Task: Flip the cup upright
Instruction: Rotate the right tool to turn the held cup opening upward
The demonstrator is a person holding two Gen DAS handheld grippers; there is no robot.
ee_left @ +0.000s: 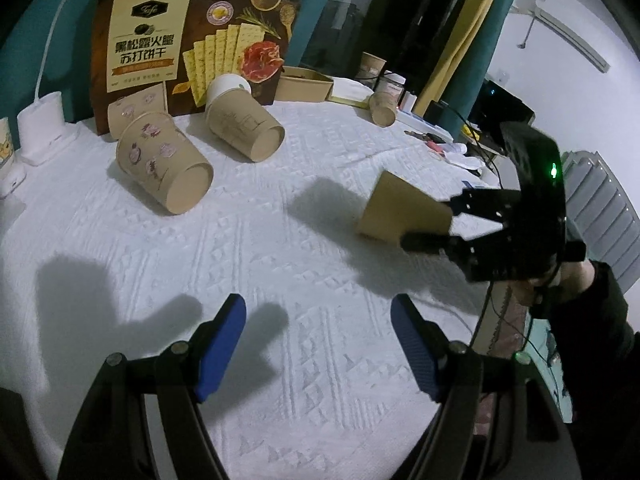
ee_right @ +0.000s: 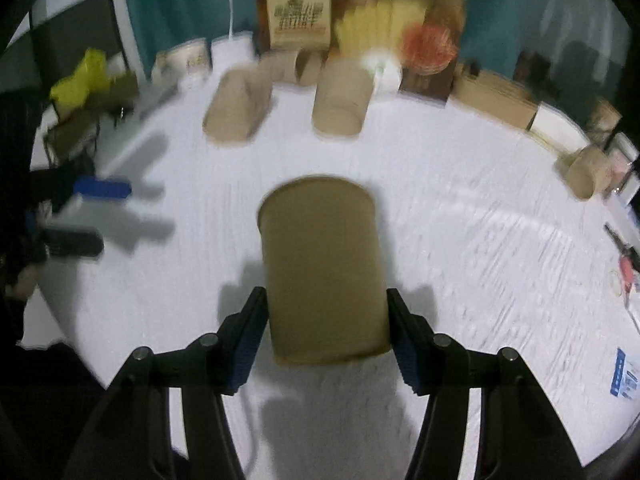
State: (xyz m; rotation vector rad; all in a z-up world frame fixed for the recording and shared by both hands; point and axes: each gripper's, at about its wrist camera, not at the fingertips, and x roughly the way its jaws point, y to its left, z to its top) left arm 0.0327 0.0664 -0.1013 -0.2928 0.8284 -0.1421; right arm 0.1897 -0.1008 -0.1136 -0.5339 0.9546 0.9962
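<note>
Our right hand-held gripper [ee_right: 326,332] grasps the plain brown cup [ee_right: 322,264], tilted above the white bench [ee_right: 460,240]; our left hand-held gripper [ee_left: 318,344] hangs released.

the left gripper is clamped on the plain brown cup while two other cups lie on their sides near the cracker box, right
Not quite: the right gripper clamps the plain brown cup, as the right wrist view shows. The left gripper is open over the white cloth, holding nothing. The two cups do lie on their sides near the cracker box.
</note>
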